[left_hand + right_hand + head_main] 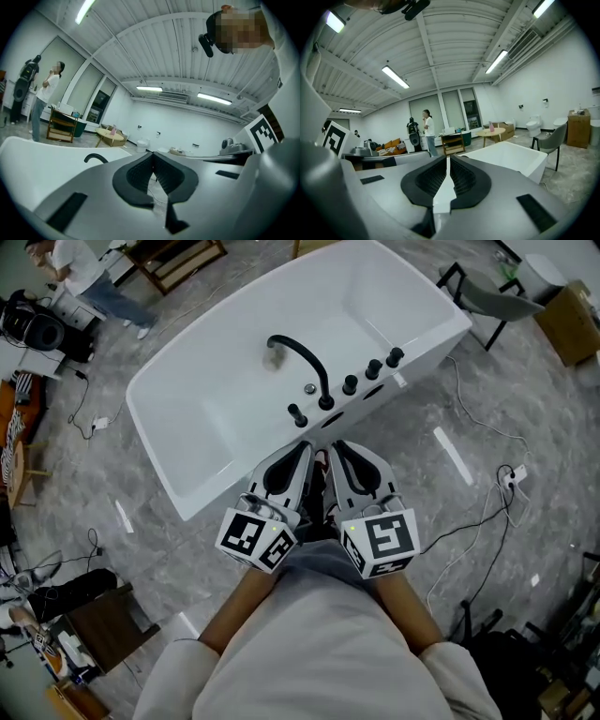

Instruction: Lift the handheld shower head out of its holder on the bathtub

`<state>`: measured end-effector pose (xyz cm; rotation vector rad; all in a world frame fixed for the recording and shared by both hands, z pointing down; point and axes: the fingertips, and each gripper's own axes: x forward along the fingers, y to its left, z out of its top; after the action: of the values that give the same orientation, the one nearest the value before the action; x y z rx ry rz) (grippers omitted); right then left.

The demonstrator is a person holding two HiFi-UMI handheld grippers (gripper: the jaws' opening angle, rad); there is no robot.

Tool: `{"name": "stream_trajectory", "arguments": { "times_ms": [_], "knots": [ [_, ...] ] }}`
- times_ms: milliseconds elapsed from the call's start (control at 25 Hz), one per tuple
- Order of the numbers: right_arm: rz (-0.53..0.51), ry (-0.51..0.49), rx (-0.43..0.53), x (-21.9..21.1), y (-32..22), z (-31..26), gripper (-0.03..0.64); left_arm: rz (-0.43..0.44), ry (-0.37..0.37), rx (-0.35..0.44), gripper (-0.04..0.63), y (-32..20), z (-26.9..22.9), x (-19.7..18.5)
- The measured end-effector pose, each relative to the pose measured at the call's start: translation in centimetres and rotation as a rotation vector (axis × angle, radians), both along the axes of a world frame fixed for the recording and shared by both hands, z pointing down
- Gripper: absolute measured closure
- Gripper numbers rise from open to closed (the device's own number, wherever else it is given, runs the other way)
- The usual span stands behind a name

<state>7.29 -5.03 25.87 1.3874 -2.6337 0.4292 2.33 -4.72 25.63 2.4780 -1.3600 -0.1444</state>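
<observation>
A white bathtub [187, 418] lies slantwise ahead of me in the head view. A black arched spout [305, 357] rises from its near rim. A row of black fittings [361, 376] runs along that rim, and a short upright black piece [296, 415] stands at its left end. I cannot tell which one is the handheld shower head. My left gripper [305, 448] and right gripper [339, 448] sit side by side just short of the rim, both shut and empty. The left gripper view shows the spout [96, 158] past the closed jaws. The right gripper view shows the tub [511, 157].
A grey chair [487, 296] and a cardboard box [572, 324] stand beyond the tub's right end. Cables and a power strip [514, 474] trail over the grey floor at right. A person [89, 277] stands far left by a wooden rack [173, 259]. Dark gear [56, 592] lies at lower left.
</observation>
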Motion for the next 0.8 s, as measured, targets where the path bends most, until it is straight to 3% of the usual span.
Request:
{"name": "stream_trajectory", "arguments": {
  "times_ms": [480,560,680,800],
  "knots": [
    [-0.068,0.042,-0.101,-3.3,-2.5,4.7,0.597,0.000,-0.029,-0.076,0.591,-2.4,4.9,-2.4],
    [-0.066,0.050,-0.113,-3.7,-3.3,5.5,0.597,0.001,-0.043,-0.076,0.591,-3.0,5.7,-2.6],
    [-0.052,0.059,-0.131,-4.1,-4.1,6.4,0.597,0.009,-0.009,-0.081,0.591,-3.5,6.8,-3.2],
    [-0.038,0.059,-0.145,-4.0,-5.1,7.0,0.597,0.008,-0.048,-0.100,0.591,-4.5,9.0,-3.3]
  ]
}}
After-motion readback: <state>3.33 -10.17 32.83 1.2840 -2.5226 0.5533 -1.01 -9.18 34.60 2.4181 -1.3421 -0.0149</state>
